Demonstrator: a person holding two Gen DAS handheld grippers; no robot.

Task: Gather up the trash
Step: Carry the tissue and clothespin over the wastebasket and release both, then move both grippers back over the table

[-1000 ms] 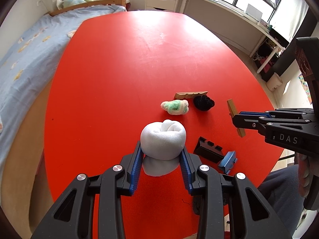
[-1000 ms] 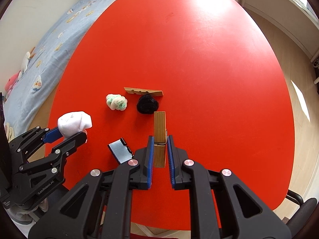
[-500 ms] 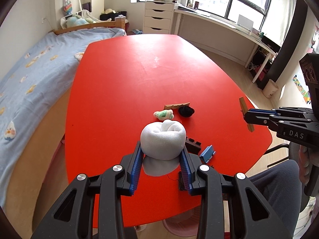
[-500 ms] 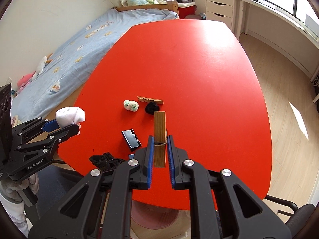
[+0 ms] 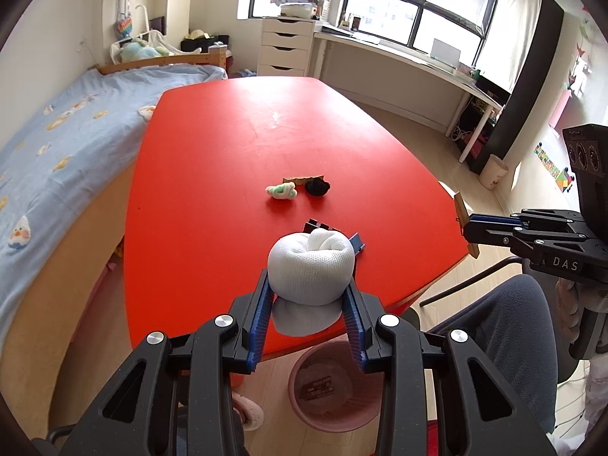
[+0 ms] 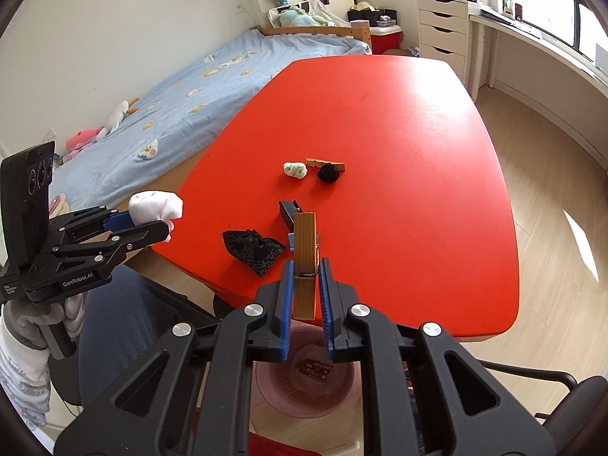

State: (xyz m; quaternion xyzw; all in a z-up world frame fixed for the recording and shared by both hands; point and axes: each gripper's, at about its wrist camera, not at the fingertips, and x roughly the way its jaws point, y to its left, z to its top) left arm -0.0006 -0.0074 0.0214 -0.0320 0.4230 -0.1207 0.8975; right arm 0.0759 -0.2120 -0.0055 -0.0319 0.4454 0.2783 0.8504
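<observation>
My left gripper [image 5: 308, 285] is shut on a rolled white sock [image 5: 309, 266], held in the air over the near edge of the red table [image 5: 228, 152]. My right gripper [image 6: 305, 277] is shut on a wooden clothespin [image 6: 305, 243] that stands upright between the blue pads. A pink bin [image 6: 271, 391] stands on the floor below the near table edge, under both grippers, with a dark wrapper inside. In the right wrist view the left gripper [image 6: 152, 220] and its sock [image 6: 155, 205] hang at the left. In the left wrist view the right gripper [image 5: 469, 224] shows at the right.
On the table lie a green-white wad [image 6: 295, 170], a black ball [image 6: 328, 173], a wooden strip [image 6: 325, 162], a small black box [image 6: 287, 209], a blue piece [image 5: 357, 243] and a crumpled black cloth [image 6: 252, 249]. A person's dark-trousered leg [image 5: 505, 342] and a chair are nearby.
Both grippers have drawn back and upward from the table middle to its near edge, each keeping its object. The pink bin has come into view below them.
</observation>
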